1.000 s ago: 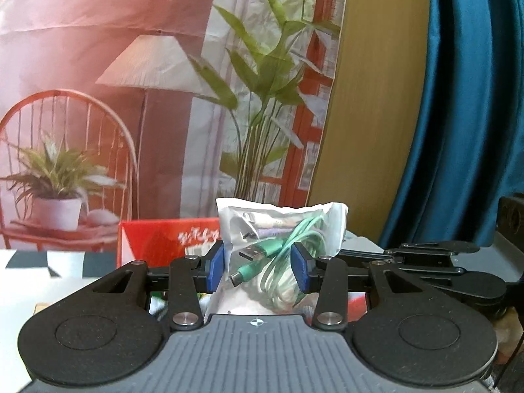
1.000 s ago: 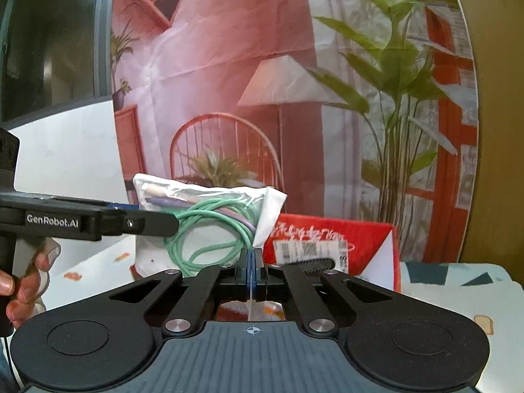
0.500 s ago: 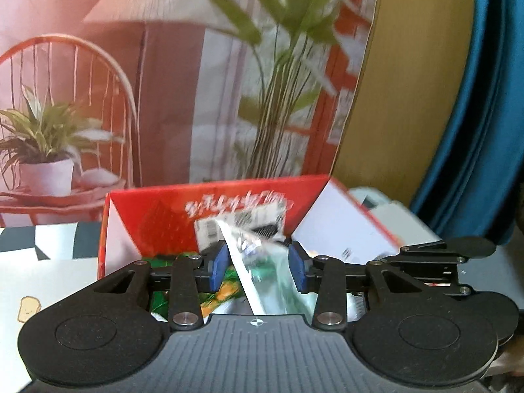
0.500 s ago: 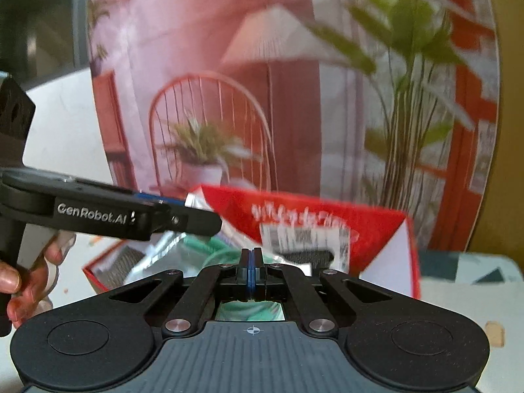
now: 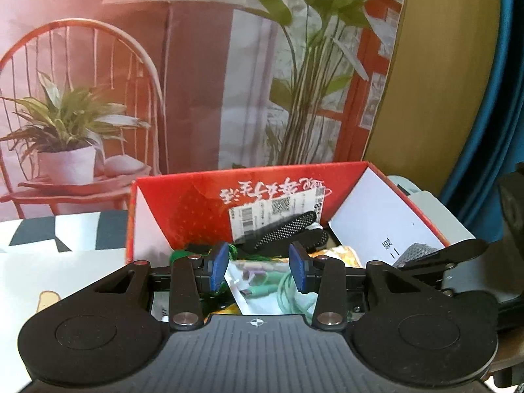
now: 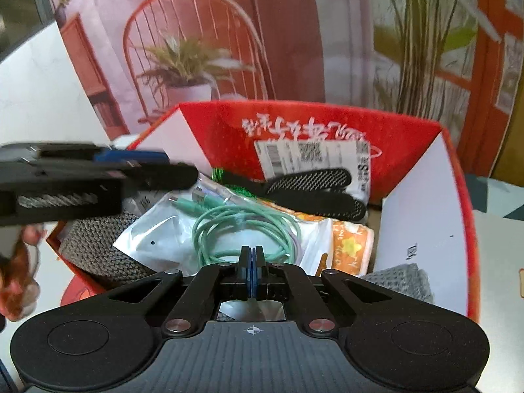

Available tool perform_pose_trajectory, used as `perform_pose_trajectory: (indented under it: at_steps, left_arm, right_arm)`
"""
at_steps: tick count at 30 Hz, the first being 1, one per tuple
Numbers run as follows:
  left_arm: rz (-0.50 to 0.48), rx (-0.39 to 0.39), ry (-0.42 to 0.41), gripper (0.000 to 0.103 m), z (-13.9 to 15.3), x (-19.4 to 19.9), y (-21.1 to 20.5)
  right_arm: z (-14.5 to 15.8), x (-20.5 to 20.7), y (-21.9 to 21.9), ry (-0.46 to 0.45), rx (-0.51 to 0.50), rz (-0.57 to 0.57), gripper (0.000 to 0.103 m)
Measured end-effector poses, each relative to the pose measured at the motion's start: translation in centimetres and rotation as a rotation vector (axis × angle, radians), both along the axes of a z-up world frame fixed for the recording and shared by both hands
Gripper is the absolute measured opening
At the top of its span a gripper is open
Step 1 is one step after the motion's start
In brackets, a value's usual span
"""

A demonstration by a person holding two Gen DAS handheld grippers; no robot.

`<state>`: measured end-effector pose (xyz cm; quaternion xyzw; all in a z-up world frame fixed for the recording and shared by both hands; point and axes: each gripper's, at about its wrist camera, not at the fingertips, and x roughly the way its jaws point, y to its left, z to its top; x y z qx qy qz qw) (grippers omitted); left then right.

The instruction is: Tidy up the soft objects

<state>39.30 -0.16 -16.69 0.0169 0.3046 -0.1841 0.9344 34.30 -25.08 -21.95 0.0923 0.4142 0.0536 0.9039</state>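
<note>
A clear plastic bag with a coiled green cable [image 5: 262, 281] lies inside the open red box [image 5: 196, 203], on top of other soft items. My left gripper [image 5: 259, 267] holds it, a blue pad at each side of the bag's upper end. From the right wrist view the same bag [image 6: 242, 226] spreads across the red box [image 6: 222, 131], and the left gripper [image 6: 186, 177] reaches in from the left. My right gripper [image 6: 252, 250] is shut at the bag's near edge, and the film runs on under its fingers.
Black mesh pieces [image 6: 314, 177] lean on the box's back wall beneath a shipping label. A dark knitted item [image 6: 95, 245], a grey knit [image 6: 402, 278] and a yellow patterned cloth [image 6: 350, 245] fill the box. A person's hand [image 6: 19, 278] is at the left. A printed backdrop stands behind.
Both grippers have come down with the bag, from the air in front of the backdrop into the red box. The bag now rests on the items inside.
</note>
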Motion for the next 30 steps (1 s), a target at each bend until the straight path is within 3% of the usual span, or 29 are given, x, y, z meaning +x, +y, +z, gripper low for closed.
perform_pose_trajectory:
  at_steps: [4,12,16,18,21,23,26,30]
  left_arm:
    - [0.005,0.011,-0.012,0.045,0.4,-0.5,0.1]
    - [0.039,0.012,-0.026,0.079,1.2,-2.8,0.4]
    - [0.065,0.003,-0.032,0.091,1.7,-4.0,1.0]
    - [0.074,-0.004,-0.036,0.096,2.1,-4.7,1.2]
    - [0.102,-0.003,-0.042,0.100,2.6,-5.8,1.6]
    - [0.121,-0.005,-0.045,0.103,3.0,-6.7,1.9]
    - [0.149,-0.012,-0.054,0.103,3.7,-8.1,2.5]
    - [0.190,-0.018,-0.073,0.103,5.1,-10.4,3.1]
  right_arm:
    - [-0.3,0.7,0.5,0.044,-0.025,0.001,0.002]
    - [0.3,0.0,0.6,0.048,-0.029,-0.053,0.004]
    - [1.5,-1.4,0.1,0.005,-0.013,-0.105,0.037]
    - [2.4,-2.3,-0.2,-0.026,-0.010,-0.128,0.046]
    - [3.7,-3.4,-0.5,-0.058,-0.012,-0.143,0.061]
    - [4.6,-4.3,-0.7,-0.083,-0.009,-0.159,0.079]
    - [6.0,-5.8,-1.0,-0.127,0.007,-0.181,0.097]
    - [7.9,-8.0,-1.0,-0.181,0.034,-0.207,0.103]
